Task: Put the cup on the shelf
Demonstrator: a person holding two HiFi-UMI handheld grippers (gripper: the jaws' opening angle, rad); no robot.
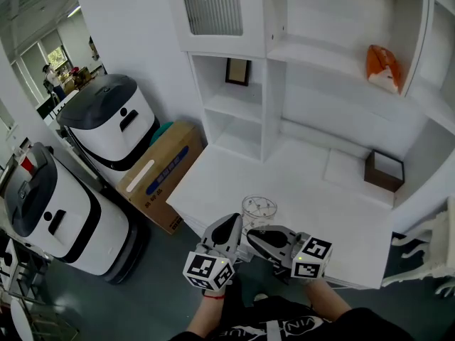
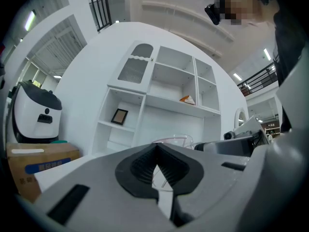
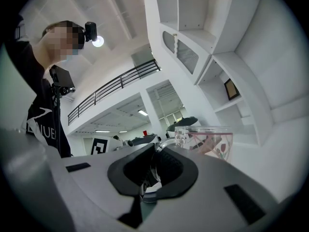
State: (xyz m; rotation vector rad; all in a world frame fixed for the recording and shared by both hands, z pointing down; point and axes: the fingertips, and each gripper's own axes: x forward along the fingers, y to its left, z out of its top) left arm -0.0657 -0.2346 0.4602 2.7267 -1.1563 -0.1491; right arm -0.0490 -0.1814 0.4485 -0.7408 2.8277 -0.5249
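Observation:
A clear glass cup (image 1: 259, 210) with a red flower print stands at the front edge of the white table (image 1: 320, 204). My right gripper (image 1: 251, 235) lies just in front of it, jaws shut on the cup's curved glass handle (image 3: 161, 144); the cup's body (image 3: 207, 141) rises right of the jaws. My left gripper (image 1: 234, 221) lies beside it on the left, shut and holding nothing, and the cup's rim (image 2: 171, 139) shows just beyond its tips (image 2: 155, 151). The white shelf unit (image 1: 313, 55) stands behind the table.
An orange object (image 1: 382, 68) lies on an upper shelf and a picture frame (image 1: 237, 71) stands in a left cubby. A brown open box (image 1: 384, 170) and a white slab (image 1: 348, 168) are at the table's back right. A cardboard box (image 1: 160, 172) and two white machines (image 1: 114, 119) stand left.

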